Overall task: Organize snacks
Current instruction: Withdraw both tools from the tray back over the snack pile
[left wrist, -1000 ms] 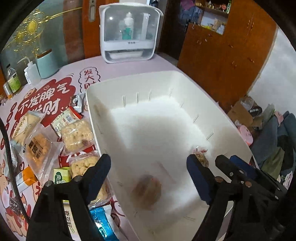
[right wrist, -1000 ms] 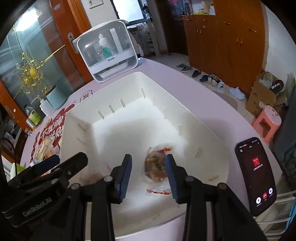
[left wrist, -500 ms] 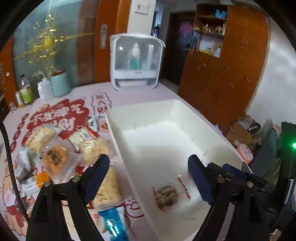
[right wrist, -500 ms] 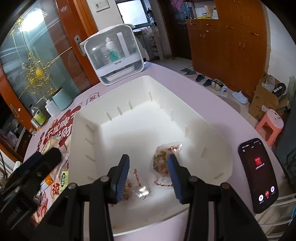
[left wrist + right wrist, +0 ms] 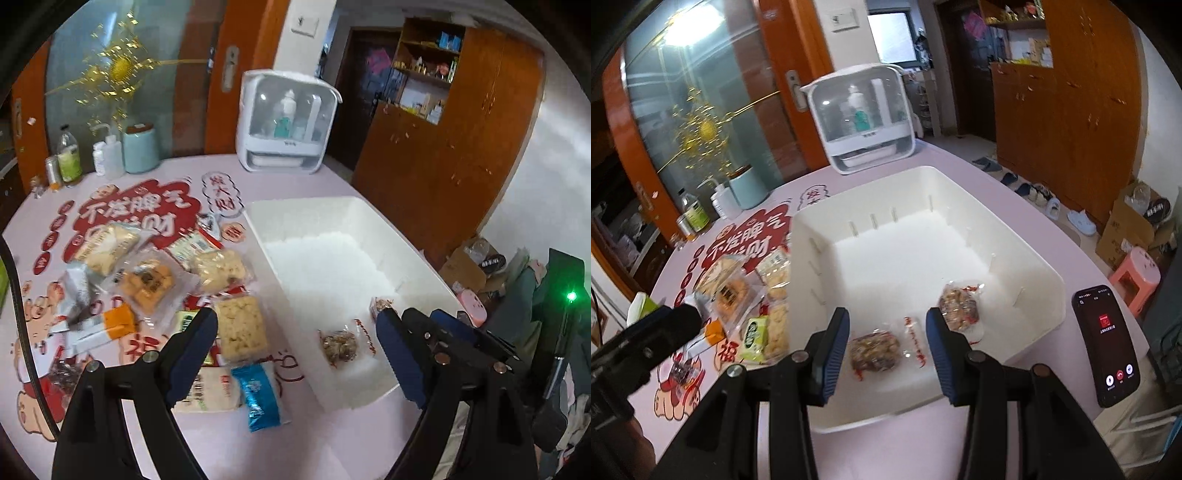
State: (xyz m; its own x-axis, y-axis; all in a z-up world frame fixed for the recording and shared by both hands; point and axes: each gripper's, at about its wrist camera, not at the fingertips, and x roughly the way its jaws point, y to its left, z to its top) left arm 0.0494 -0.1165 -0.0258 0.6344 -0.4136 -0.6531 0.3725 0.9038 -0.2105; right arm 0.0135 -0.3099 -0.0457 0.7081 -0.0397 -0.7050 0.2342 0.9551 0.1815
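Note:
A white bin [image 5: 258, 229] [image 5: 1049, 280] sits on the pink table with two clear packets of brown nut snack on its floor. One packet [image 5: 340, 345] [image 5: 875, 350] lies near the front wall, the other [image 5: 380, 304] [image 5: 960, 306] to its right. My left gripper [image 5: 295, 325] hangs above the bin's left rim, its jaws opening wide with nothing between them. My right gripper [image 5: 888, 332] hovers over the bin's front, open and holding nothing. Left of the bin lies a heap of wrapped snacks [image 5: 147, 280] [image 5: 731, 291], with a pale square cake [image 5: 242, 328] and a blue packet [image 5: 258, 395] nearest.
A phone [image 5: 1106, 343] lies on the table right of the bin, near the table's edge. At the back stand a white clear-fronted case [image 5: 286, 122] [image 5: 860, 122], a teal jar [image 5: 140, 147] and some bottles [image 5: 70, 155]. Beyond the right edge are the floor, shoes and a pink stool [image 5: 1137, 273].
Both grippers have drawn back and risen out of the bin. The left view has swung left, bringing the snack heap into sight. The two nut packets now lie still on the bin's floor.

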